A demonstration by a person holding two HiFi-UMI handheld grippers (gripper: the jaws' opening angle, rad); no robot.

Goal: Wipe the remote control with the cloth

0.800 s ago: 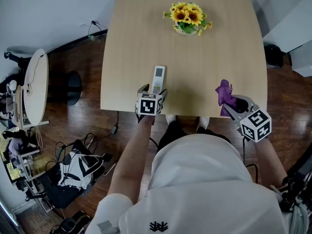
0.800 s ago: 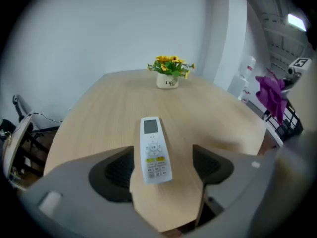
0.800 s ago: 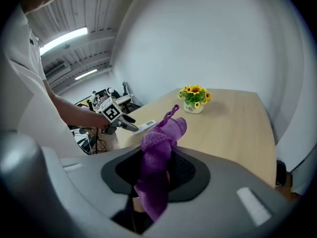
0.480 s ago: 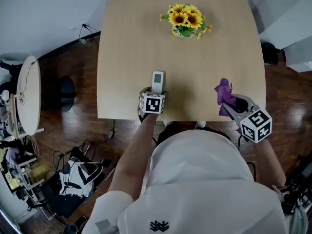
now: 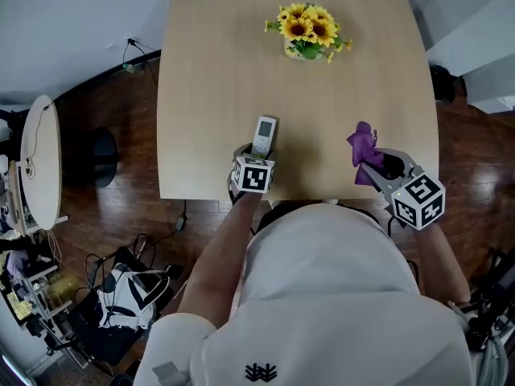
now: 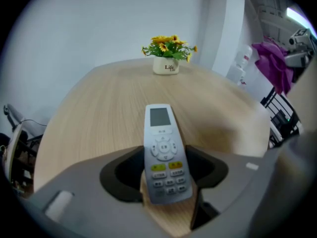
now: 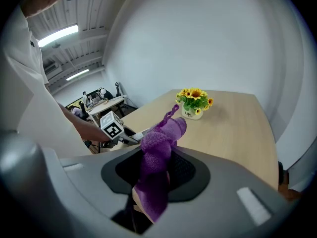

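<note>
**A:** Head view: what's sitting around?

**B:** Sunflowers [image 5: 307, 32] are standing at the table's [image 5: 209, 79] far end. A side table [image 5: 40, 159] and bags [image 5: 129, 284] are crowding the floor to the left.

**A:** Left gripper view?

**B:** The left gripper [image 5: 257, 153] is clamping the remote's [image 5: 264, 133] button end at the table's near edge. The pot [image 6: 166, 66] is showing "Life".

**A:** Right gripper view?

**B:** The right gripper [image 5: 372, 163] is pinching the cloth [image 5: 361, 145] above the table. The cloth is partly hiding the remote there.

Bright, even indoor light; ceiling strip lamp [image 7: 58, 35] glows; gripper views fisheye-warped, dark corners, near foreground soft.
</note>
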